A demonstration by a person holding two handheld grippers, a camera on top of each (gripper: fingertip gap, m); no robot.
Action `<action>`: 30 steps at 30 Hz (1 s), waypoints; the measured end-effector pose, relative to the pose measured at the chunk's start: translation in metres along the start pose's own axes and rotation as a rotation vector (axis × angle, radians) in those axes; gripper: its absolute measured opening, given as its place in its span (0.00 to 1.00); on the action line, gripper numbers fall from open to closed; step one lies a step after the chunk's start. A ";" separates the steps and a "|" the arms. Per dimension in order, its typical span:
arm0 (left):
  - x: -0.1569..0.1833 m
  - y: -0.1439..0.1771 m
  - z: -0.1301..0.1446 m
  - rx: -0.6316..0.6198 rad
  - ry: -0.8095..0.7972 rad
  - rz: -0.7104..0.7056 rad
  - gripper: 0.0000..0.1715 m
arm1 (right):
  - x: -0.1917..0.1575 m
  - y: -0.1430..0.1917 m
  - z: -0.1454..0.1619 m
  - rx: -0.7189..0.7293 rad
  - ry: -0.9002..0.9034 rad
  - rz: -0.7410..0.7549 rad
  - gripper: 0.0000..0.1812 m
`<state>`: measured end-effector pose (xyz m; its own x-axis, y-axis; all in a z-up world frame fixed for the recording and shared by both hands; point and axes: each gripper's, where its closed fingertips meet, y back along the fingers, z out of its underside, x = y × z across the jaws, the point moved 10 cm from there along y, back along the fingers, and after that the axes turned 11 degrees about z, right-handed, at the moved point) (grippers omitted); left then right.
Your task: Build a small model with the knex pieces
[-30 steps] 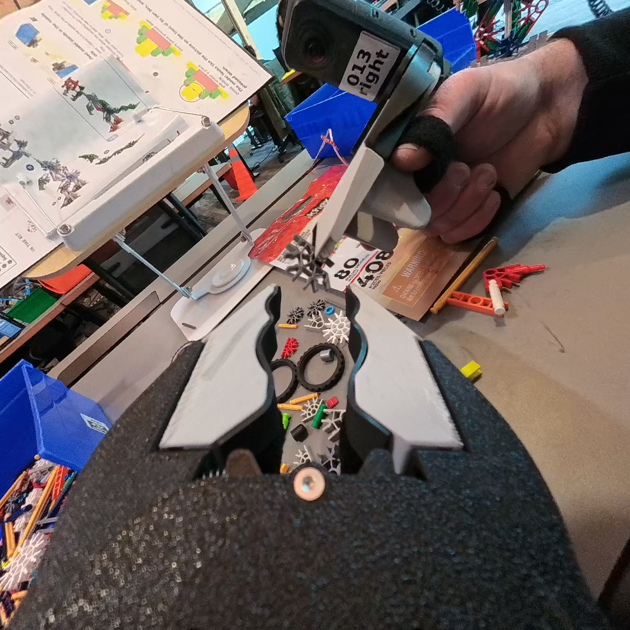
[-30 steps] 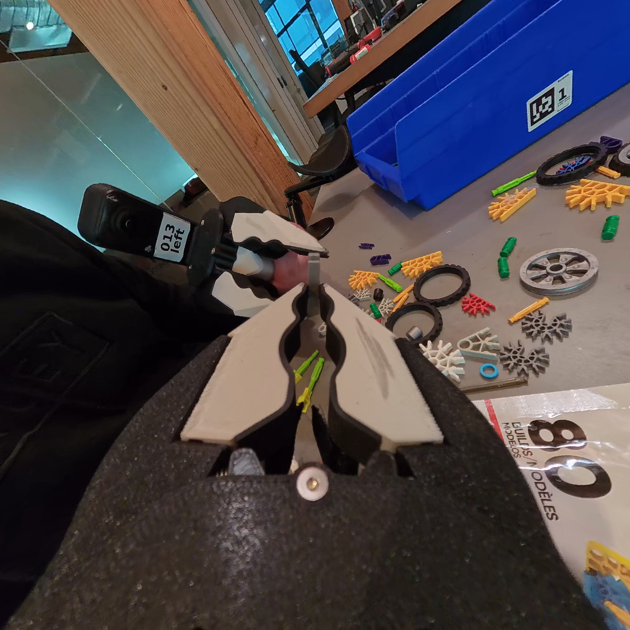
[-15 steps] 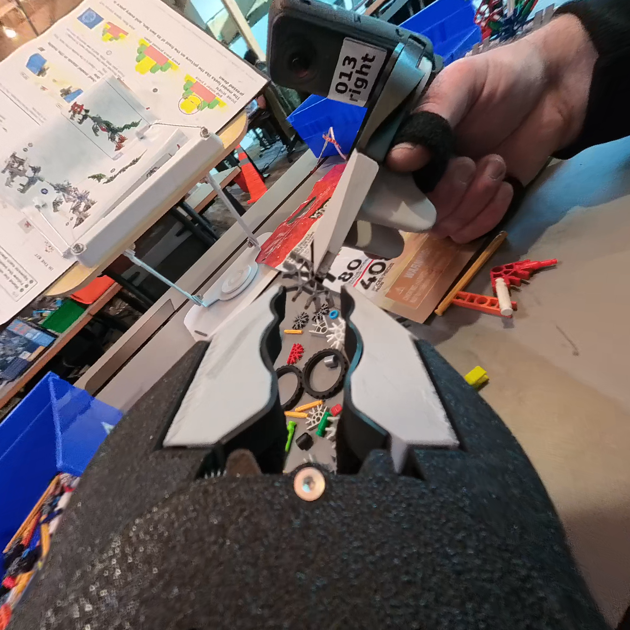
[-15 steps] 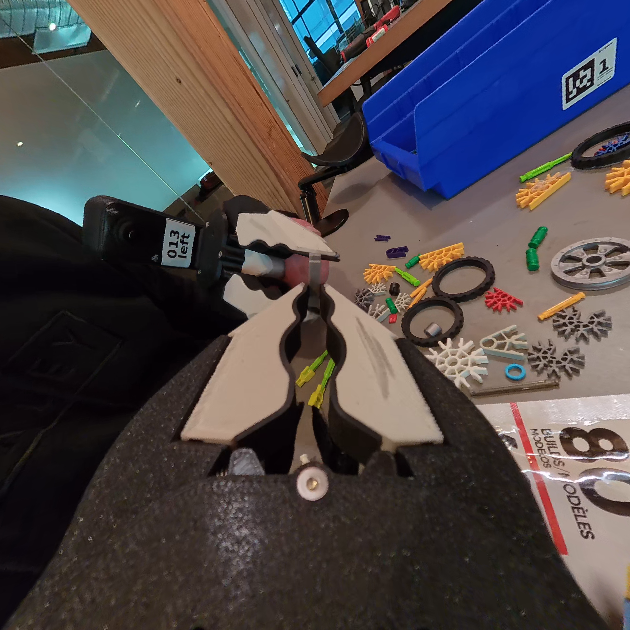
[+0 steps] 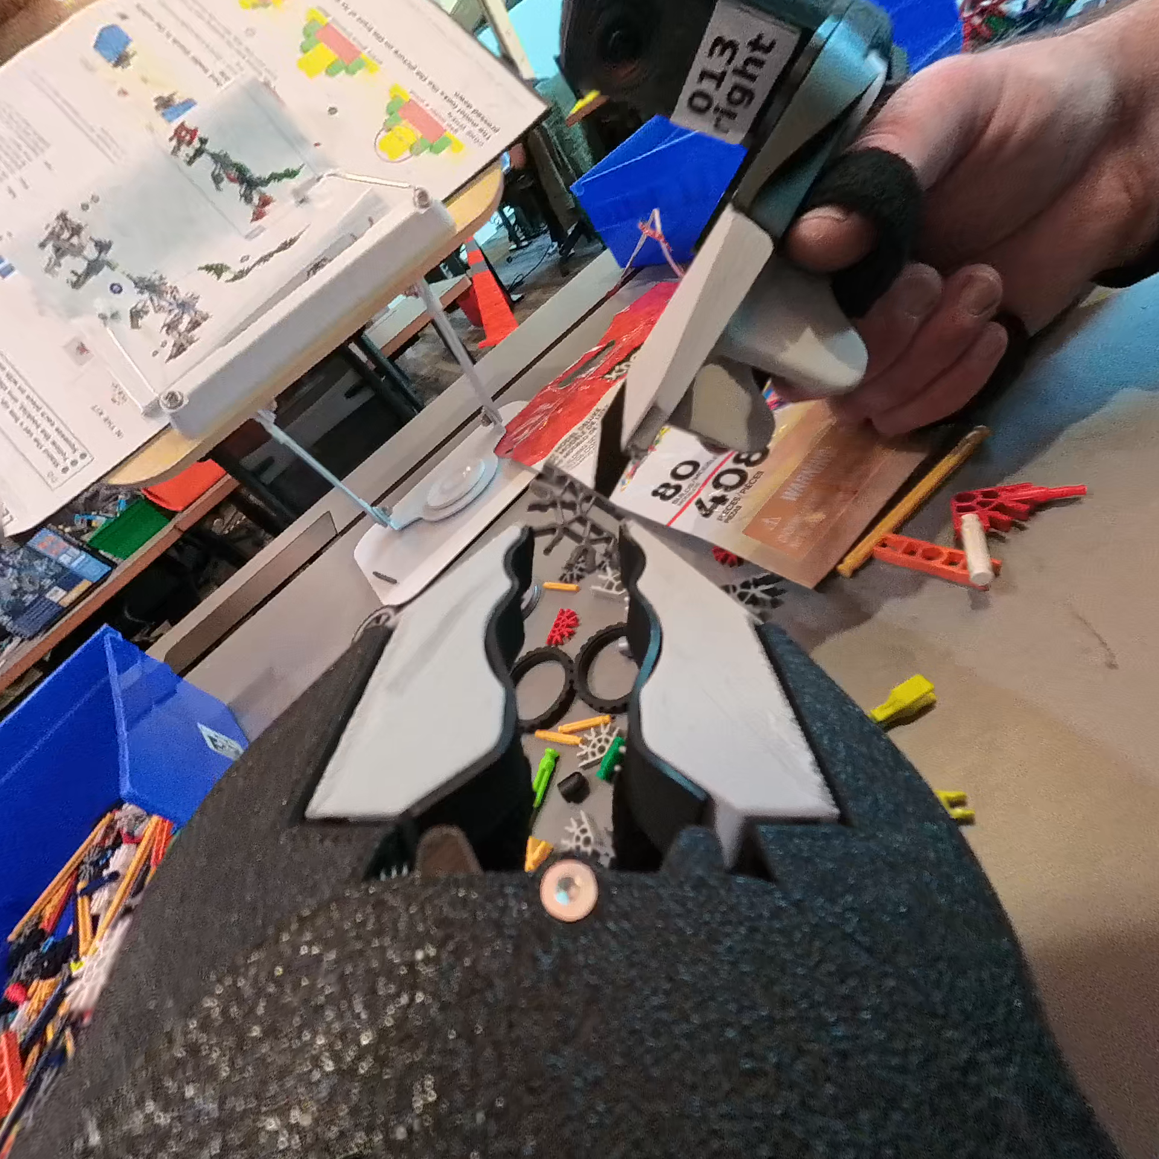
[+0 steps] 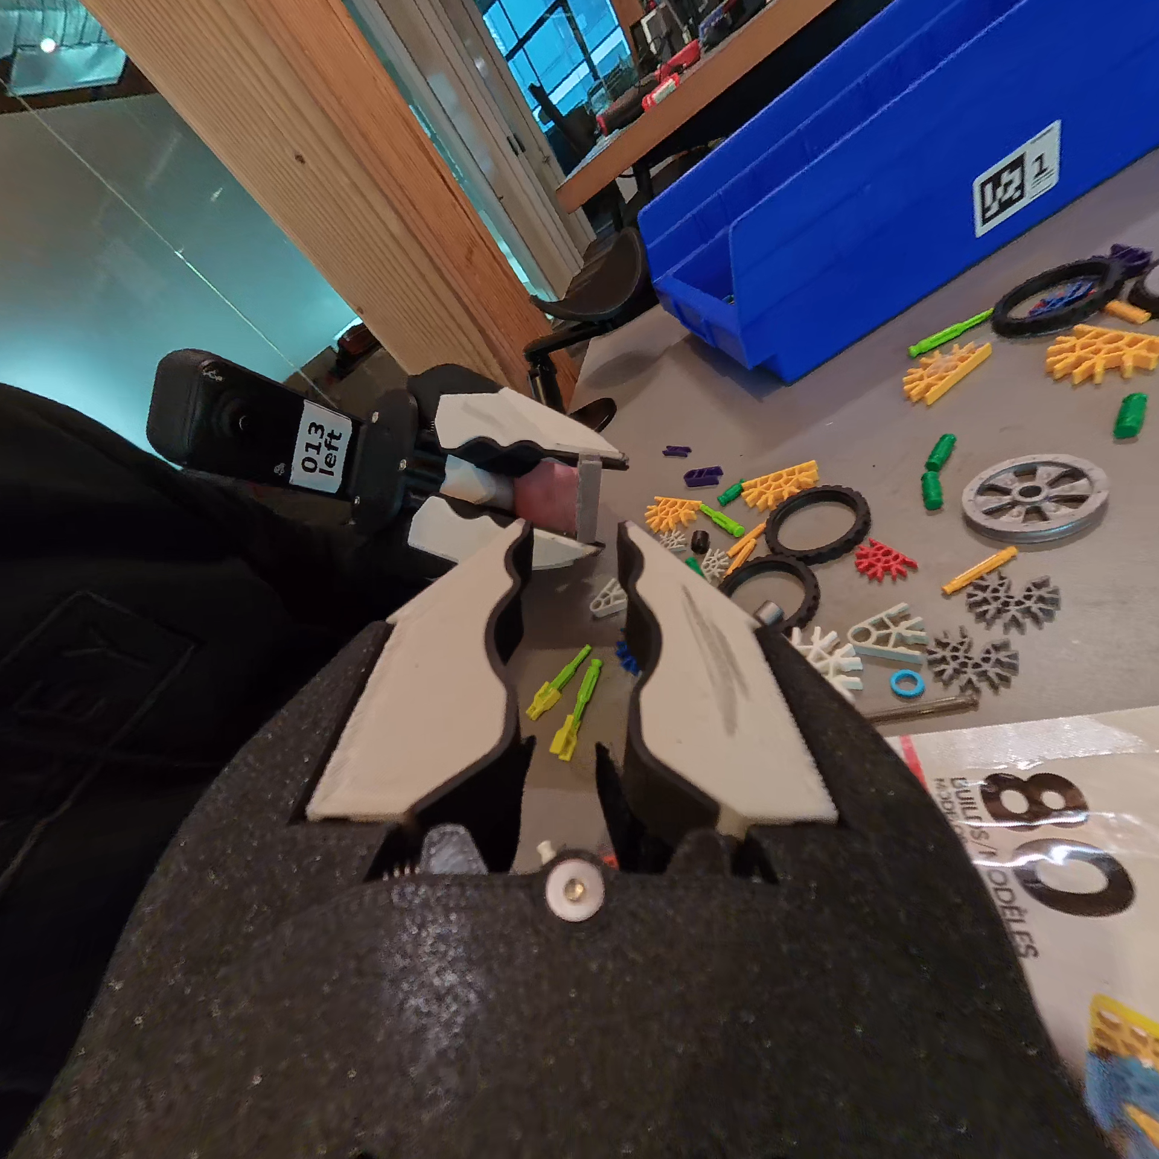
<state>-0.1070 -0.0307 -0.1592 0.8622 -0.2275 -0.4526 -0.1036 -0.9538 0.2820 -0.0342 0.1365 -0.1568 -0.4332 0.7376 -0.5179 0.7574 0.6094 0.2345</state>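
My left gripper (image 5: 574, 536) is shut on a grey snowflake-shaped connector (image 5: 564, 508), which stands edge-on between its tips above the grey table. In the right wrist view the left gripper (image 6: 602, 502) comes in from the left with the grey connector (image 6: 588, 495) clamped between its upper and lower fingers. My right gripper (image 6: 572, 530) is open and empty, its tips just in front of that connector. In the left wrist view a hand holds the right gripper (image 5: 677, 439) just above and behind the connector.
Loose construction pieces lie on the table: black tyres (image 6: 815, 520), a grey wheel (image 6: 1035, 495), yellow-green rods (image 6: 564, 683), yellow fans. A blue bin (image 6: 878, 219) stands behind; another blue bin (image 5: 94, 721) holds several rods. An instruction booklet on a stand (image 5: 219, 188) and a printed bag (image 5: 721, 489) are nearby. The tips of both grippers are at nearly the same place.
The right gripper was shut on the grey connector and has opened and let it go. The left gripper has closed on the connector and now holds it.
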 end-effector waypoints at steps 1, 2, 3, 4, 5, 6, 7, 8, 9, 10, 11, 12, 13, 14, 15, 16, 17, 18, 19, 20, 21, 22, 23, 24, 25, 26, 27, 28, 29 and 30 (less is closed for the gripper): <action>-0.001 0.000 0.001 -0.008 0.011 -0.001 0.14 | 0.000 0.002 -0.002 0.012 0.010 0.013 0.14; -0.003 0.000 0.003 -0.015 0.021 -0.002 0.14 | 0.000 0.004 -0.003 0.026 0.014 0.021 0.14; -0.004 0.000 0.004 -0.022 0.030 -0.003 0.14 | 0.001 0.006 -0.005 0.040 0.016 0.030 0.14; -0.005 0.000 0.006 -0.030 0.038 -0.007 0.14 | 0.002 0.008 -0.007 0.057 0.018 0.046 0.14; -0.006 0.000 0.008 -0.038 0.047 -0.008 0.14 | 0.003 0.011 -0.009 0.076 0.018 0.067 0.14; -0.006 -0.001 0.009 -0.045 0.056 -0.005 0.14 | 0.006 0.014 -0.012 0.096 0.013 0.084 0.14; -0.007 -0.001 0.010 -0.049 0.063 -0.004 0.14 | 0.008 0.018 -0.014 0.115 0.006 0.099 0.14; -0.007 -0.001 0.011 -0.053 0.068 -0.005 0.14 | 0.010 0.021 -0.016 0.136 0.002 0.120 0.14; -0.007 -0.002 0.012 -0.059 0.071 -0.005 0.14 | 0.012 0.024 -0.018 0.157 0.001 0.141 0.14; -0.008 -0.002 0.012 -0.065 0.073 -0.005 0.14 | 0.014 0.027 -0.019 0.178 -0.001 0.163 0.14; -0.008 -0.002 0.013 -0.069 0.075 -0.005 0.14 | 0.016 0.030 -0.021 0.197 -0.007 0.179 0.14; -0.008 -0.003 0.013 -0.073 0.078 -0.003 0.15 | 0.017 0.033 -0.022 0.213 -0.014 0.192 0.14; -0.008 -0.003 0.014 -0.077 0.080 -0.002 0.15 | 0.018 0.035 -0.024 0.233 -0.016 0.207 0.13; -0.009 -0.004 0.014 -0.081 0.082 -0.002 0.15 | 0.018 0.038 -0.025 0.250 -0.015 0.218 0.13; -0.009 -0.004 0.015 -0.084 0.084 0.000 0.15 | 0.019 0.040 -0.027 0.261 -0.014 0.226 0.13; -0.009 -0.004 0.015 -0.086 0.086 0.001 0.15 | 0.019 0.042 -0.028 0.268 -0.011 0.231 0.13; -0.009 -0.005 0.015 -0.088 0.088 0.001 0.15 | 0.019 0.044 -0.029 0.276 -0.010 0.236 0.13; -0.009 -0.005 0.015 -0.091 0.089 0.001 0.15 | 0.019 0.046 -0.030 0.288 -0.010 0.244 0.13; -0.009 -0.005 0.015 -0.093 0.090 0.002 0.15 | 0.020 0.048 -0.031 0.298 -0.011 0.249 0.13; -0.009 -0.005 0.016 -0.094 0.091 0.002 0.15 | 0.020 0.049 -0.032 0.301 -0.012 0.250 0.13; -0.009 -0.005 0.016 -0.097 0.091 0.002 0.15 | 0.020 0.050 -0.032 0.303 -0.012 0.251 0.13; -0.009 -0.005 0.016 -0.099 0.091 0.002 0.14 | 0.020 0.050 -0.033 0.305 -0.011 0.255 0.13; -0.009 -0.005 0.016 -0.100 0.092 0.003 0.14 | 0.019 0.049 -0.033 0.306 -0.010 0.256 0.13; -0.009 -0.005 0.016 -0.102 0.091 0.002 0.14 | 0.019 0.049 -0.032 0.304 -0.010 0.256 0.13; -0.009 -0.005 0.015 -0.102 0.091 0.002 0.14 | 0.019 0.048 -0.032 0.301 -0.009 0.254 0.13; -0.009 -0.005 0.015 -0.103 0.091 0.003 0.14 | 0.019 0.048 -0.032 0.299 -0.008 0.255 0.13; -0.009 -0.005 0.016 -0.104 0.091 0.003 0.14 | 0.018 0.048 -0.032 0.298 -0.005 0.256 0.13; -0.009 -0.005 0.016 -0.106 0.090 0.003 0.14 | 0.018 0.047 -0.032 0.297 -0.003 0.258 0.13; -0.008 -0.005 0.016 -0.108 0.090 0.003 0.14 | 0.018 0.047 -0.032 0.297 -0.003 0.258 0.13; -0.008 -0.004 0.016 -0.109 0.090 0.003 0.14 | 0.018 0.048 -0.033 0.298 -0.004 0.257 0.13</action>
<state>-0.1216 -0.0277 -0.1698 0.9034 -0.2076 -0.3751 -0.0566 -0.9250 0.3756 -0.0220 0.1883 -0.1283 -0.2092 0.8537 -0.4769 0.9498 0.2934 0.1085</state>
